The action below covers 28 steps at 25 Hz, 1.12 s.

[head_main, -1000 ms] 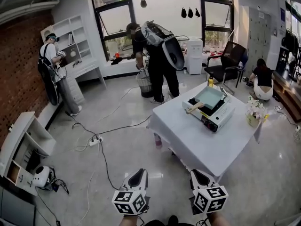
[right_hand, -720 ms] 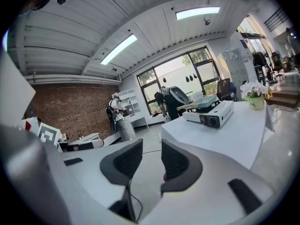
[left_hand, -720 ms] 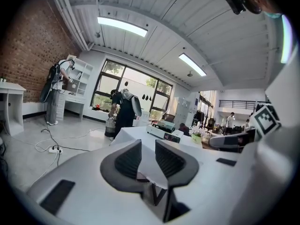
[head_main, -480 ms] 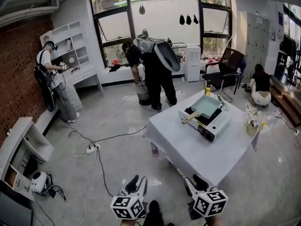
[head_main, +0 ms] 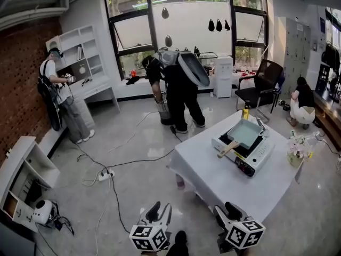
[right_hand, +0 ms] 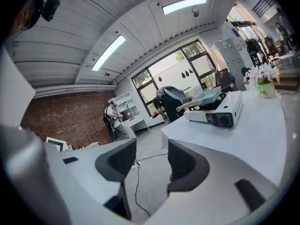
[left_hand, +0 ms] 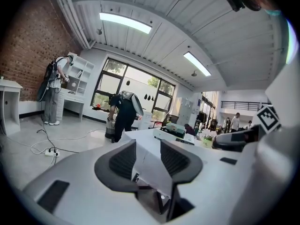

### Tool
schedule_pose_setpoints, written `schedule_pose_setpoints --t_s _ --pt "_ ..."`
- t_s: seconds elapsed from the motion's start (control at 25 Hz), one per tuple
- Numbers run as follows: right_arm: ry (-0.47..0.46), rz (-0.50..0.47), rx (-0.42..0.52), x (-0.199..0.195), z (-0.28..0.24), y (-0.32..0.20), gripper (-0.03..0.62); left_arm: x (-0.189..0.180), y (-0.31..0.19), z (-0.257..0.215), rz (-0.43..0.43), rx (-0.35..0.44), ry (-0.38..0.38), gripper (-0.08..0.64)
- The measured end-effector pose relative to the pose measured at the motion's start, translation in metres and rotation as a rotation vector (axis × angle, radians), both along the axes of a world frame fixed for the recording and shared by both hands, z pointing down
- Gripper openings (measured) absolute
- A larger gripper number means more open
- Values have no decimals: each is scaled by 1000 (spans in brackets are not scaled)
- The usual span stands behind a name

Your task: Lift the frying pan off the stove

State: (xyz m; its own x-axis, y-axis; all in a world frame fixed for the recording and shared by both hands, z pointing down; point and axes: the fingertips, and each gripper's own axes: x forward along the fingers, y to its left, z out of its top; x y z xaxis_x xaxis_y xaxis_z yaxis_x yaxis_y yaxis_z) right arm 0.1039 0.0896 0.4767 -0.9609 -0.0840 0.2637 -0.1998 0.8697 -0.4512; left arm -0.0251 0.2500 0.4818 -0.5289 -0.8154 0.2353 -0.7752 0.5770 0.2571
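The square pale-green frying pan (head_main: 245, 133) with a wooden handle (head_main: 226, 150) rests on the white portable stove (head_main: 254, 158), on the far part of the white-clothed table (head_main: 213, 180). Both grippers hang low in front of the table's near corner, well short of the stove. The jaws of my left gripper (head_main: 158, 212) have just been opening and stand apart with nothing between them (left_hand: 147, 159). My right gripper (head_main: 229, 213) has also just been opening and is empty (right_hand: 152, 161). In the right gripper view the pan (right_hand: 209, 96) and stove (right_hand: 218, 111) lie ahead, to the right.
A person in black (head_main: 180, 84) bends over near the window. Another person stands at the shelves (head_main: 56, 92), and a third crouches at the right (head_main: 305, 97). Cables and a power strip (head_main: 104, 174) cross the floor. A flower vase (head_main: 295, 151), a yellow bottle (head_main: 245, 112) and a chair (head_main: 261, 83) stand nearby.
Both grippers' jaws have gone from shut to spread apart. Table and stove have drawn a little nearer and lower in the head view. The bending person has shifted slightly.
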Motion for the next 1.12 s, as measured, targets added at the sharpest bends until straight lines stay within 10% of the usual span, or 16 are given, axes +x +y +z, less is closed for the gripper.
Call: schedule_pose_setpoints --t_s 0.52,1.12 --pt "1 148 -42 -122 4 -72 204 -149 -63 8 78 -10 24 140" --pt "-7 323 -95 -159 -1 -109 204 -230 -116 14 206 -2 60 140"
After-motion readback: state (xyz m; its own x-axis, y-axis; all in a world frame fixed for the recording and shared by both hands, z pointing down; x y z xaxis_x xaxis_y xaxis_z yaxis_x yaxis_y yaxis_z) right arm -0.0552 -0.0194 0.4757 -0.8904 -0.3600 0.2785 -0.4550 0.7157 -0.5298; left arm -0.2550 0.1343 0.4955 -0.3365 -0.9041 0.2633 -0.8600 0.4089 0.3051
